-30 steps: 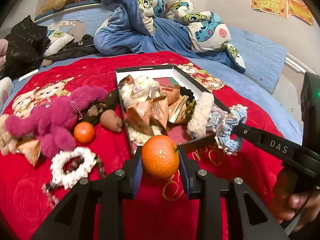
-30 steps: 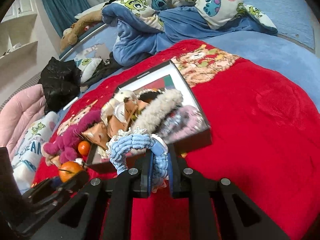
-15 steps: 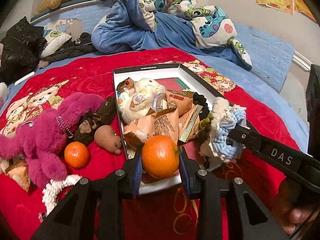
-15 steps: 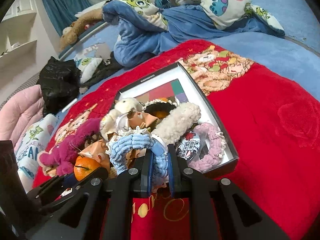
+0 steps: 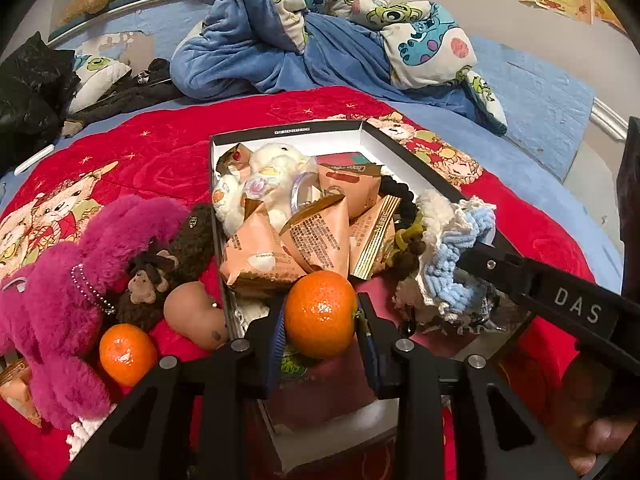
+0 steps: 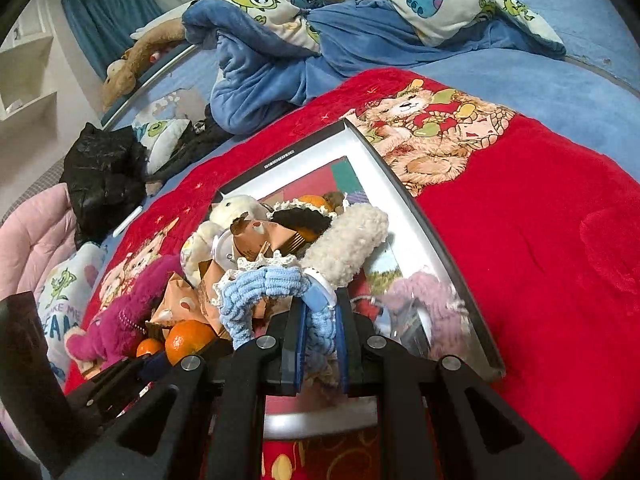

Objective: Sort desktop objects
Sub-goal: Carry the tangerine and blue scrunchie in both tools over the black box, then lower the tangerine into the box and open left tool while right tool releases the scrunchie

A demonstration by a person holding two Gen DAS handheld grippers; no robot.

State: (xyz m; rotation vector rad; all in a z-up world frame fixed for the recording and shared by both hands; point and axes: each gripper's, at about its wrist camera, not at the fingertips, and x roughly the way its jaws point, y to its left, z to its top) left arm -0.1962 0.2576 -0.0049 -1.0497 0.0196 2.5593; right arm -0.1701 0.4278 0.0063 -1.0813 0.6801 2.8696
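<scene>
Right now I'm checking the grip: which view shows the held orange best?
The left wrist view: the orange sits large and unblocked between the left gripper's jaws. The right wrist view shows it only small, low left, partly hidden.

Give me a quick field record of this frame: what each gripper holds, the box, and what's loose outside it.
left gripper: jaws shut on orange, above near end of box
right gripper: jaws shut on blue knitted scrunchie
box: open, on red blanket, holds snack packets, white plush
outside box: second orange, pink plush, brown monkey toy
</scene>
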